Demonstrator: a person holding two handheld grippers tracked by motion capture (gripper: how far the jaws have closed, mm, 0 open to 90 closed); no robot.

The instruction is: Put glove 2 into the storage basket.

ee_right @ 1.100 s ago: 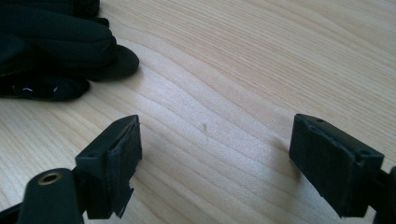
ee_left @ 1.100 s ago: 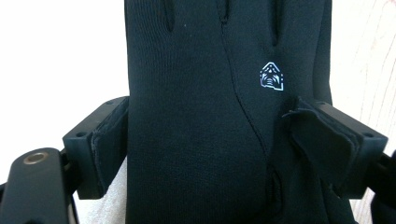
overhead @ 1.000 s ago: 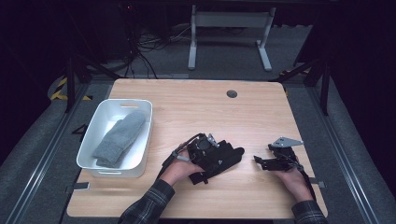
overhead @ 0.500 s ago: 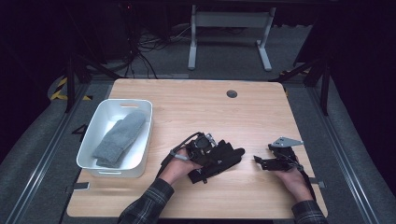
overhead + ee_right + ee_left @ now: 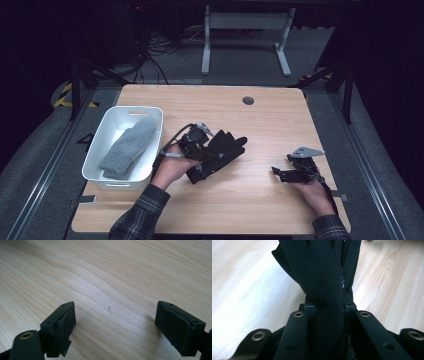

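High view: the left gripper point(image 5: 202, 150) clamps a black glove point(image 5: 220, 152) near the frame's centre.
Its jaws have just been closing, and the left gripper view shows the black glove's fabric pinched between them above the wooden table point(image 5: 260, 115). At lower right the right gripper point(image 5: 290, 172) rests with jaws spread apart, nothing between them. At left, a white bin point(image 5: 145, 112) holds a grey sock point(image 5: 127, 149).

Left hand-held gripper point(image 5: 212, 155) raised, jaws just closed, clamped tight. Right hand-held gripper point(image 5: 282, 173) low, level, jaws wide apart.
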